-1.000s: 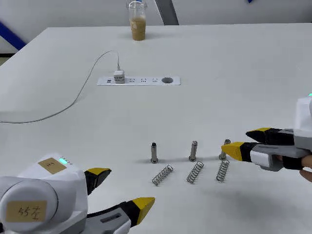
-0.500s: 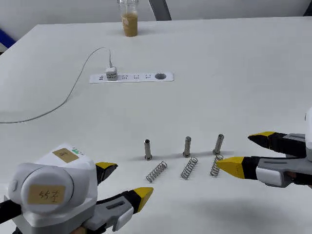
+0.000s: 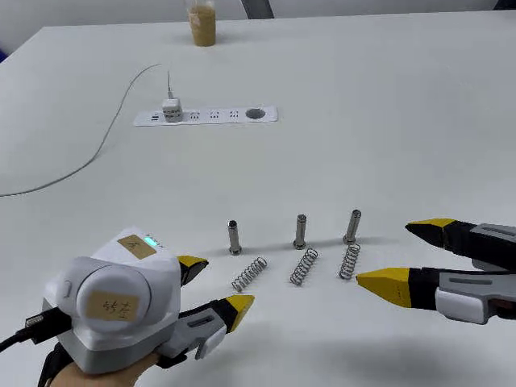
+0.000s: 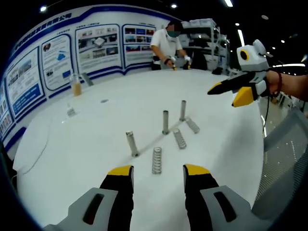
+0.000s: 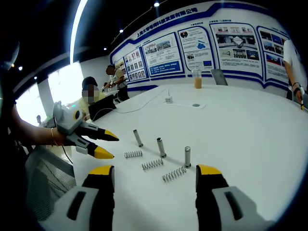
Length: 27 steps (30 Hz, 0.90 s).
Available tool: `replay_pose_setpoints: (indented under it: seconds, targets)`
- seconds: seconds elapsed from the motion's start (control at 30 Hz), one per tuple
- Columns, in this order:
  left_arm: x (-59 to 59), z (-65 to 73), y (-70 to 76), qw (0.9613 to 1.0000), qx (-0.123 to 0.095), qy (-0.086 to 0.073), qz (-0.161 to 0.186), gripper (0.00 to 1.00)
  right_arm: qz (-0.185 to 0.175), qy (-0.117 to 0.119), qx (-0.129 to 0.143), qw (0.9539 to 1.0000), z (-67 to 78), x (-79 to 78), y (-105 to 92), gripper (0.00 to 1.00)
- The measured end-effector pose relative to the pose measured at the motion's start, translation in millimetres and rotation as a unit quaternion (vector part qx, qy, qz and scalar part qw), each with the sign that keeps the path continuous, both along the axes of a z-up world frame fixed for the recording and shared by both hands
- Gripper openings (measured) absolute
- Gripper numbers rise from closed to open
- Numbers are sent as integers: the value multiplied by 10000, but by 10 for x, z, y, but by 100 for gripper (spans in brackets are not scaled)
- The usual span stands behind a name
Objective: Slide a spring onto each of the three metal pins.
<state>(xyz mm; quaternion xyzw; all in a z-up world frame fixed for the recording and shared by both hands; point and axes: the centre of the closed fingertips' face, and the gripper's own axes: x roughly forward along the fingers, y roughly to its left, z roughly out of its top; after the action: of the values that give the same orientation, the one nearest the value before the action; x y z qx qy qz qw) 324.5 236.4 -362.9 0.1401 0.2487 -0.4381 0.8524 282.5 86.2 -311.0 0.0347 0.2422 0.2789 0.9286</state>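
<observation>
The right gripper (image 3: 387, 253) has pulled back from the right pin (image 3: 352, 226), where its lower tip sat a second ago, and now hangs to the right of the row, apart from every part. The left gripper (image 3: 225, 281) has come closer to the left spring (image 3: 248, 274). Both tongs stand wide apart and hold nothing. On the white table (image 3: 387, 121) the three metal pins stand upright in a row: the left pin (image 3: 234, 238), the middle pin (image 3: 300, 231) and the right pin, each bare. In front of each, on the person's side, a spring lies flat on the table, slanted: the left spring, the middle spring (image 3: 303, 267) and the right spring (image 3: 349, 261), each just beside its own pin's foot. In the left gripper view the left spring lies straight ahead between the two yellow tips, near but not touched. In the right gripper view the right spring lies ahead between that gripper's tips, also untouched. Further back on the table lies a white power strip (image 3: 205, 116) with a white charger (image 3: 171, 109) plugged in and a cable (image 3: 97, 153) trailing off to the left. A cup (image 3: 201, 12) with a tan drink stands near the far edge.
</observation>
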Motion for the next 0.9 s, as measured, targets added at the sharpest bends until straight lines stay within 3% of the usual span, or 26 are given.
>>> replay_pose_setpoints:
  seconds: [0.17, 0.4, 0.47, 0.6, 0.77, 0.9]
  targets:
    - [61, -82, -16, 9999, -86, 12, 120, 37, 20, 45, 17, 10000, -45, -40, -3, 73]
    - [112, -193, -31, 9999, -20, 108, 99, 29, 45, 130, 14, 9999, -107, -104, -5, 77]
    - [114, -225, -37, 9999, 9, 134, 78, 29, 80, 158, -94, 9998, -125, -120, -18, 77]
    - [116, -271, -64, 9999, 54, 137, 0, 26, 108, 148, -170, 9997, -122, -131, -20, 77]
    - [136, -375, -92, 9995, 277, 89, -151, 21, 21, 142, -134, 9998, -123, -128, -40, 78]
    - [136, -378, -121, 9992, 281, 53, -263, 19, 14, 171, -131, 9998, -141, -143, -33, 78]
